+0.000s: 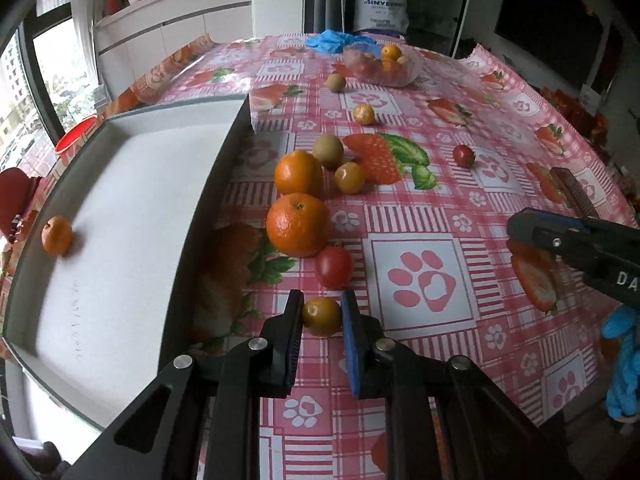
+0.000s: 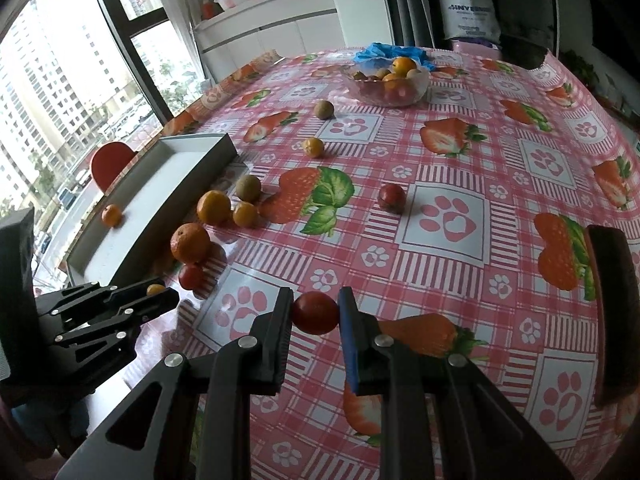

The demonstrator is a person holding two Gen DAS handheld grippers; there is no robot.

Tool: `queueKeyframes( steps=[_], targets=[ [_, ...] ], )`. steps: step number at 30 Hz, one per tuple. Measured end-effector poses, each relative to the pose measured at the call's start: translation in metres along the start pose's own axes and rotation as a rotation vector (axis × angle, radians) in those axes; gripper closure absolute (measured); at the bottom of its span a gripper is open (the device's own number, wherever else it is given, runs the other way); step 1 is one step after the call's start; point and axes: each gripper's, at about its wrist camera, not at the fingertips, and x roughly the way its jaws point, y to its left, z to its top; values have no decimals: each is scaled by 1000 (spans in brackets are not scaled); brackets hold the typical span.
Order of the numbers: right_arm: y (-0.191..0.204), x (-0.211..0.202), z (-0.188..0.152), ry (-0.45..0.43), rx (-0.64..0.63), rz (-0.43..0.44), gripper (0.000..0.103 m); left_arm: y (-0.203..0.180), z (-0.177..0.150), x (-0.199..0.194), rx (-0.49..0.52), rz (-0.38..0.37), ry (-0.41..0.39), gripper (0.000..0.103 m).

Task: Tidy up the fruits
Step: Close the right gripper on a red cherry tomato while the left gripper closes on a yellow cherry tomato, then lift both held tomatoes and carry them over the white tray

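Observation:
My left gripper (image 1: 321, 314) is shut on a small orange kumquat (image 1: 321, 316), just above the tablecloth beside the grey tray (image 1: 208, 184). One small orange (image 1: 57, 235) lies in the tray. My right gripper (image 2: 314, 312) is shut on a red cherry tomato (image 2: 315, 312). Two big oranges (image 1: 298, 224) (image 1: 299, 173), a red tomato (image 1: 333, 267), a kiwi (image 1: 328, 151) and a kumquat (image 1: 349, 177) lie next to the tray. The left gripper also shows in the right wrist view (image 2: 156, 290), with the kumquat between its tips.
A clear bowl of fruit (image 2: 388, 84) stands at the far side, blue gloves (image 2: 380, 51) behind it. Loose fruit: a kiwi (image 2: 323, 109), a kumquat (image 2: 313, 146), a tomato (image 2: 391, 196). A dark tray (image 2: 612, 312) lies at the right edge. A red bowl (image 2: 110, 164) sits beyond the grey tray.

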Motion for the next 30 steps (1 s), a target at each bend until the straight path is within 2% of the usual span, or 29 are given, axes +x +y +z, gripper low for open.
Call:
queueKeyframes(
  steps=[7, 15, 24, 30],
  targets=[
    [13, 3, 3, 8, -20, -1, 78, 3, 7, -14, -4, -15, -45, 83],
    [18, 1, 0, 15, -27, -10, 78, 10, 4, -18, -20, -24, -56, 83],
    [9, -2, -9, 7, 3, -3, 78, 0, 0, -23, 3, -21, -57, 83],
    [-5, -9, -15, -18, 50, 35, 78, -10, -1, -31, 22, 0, -62, 83]
  ],
)
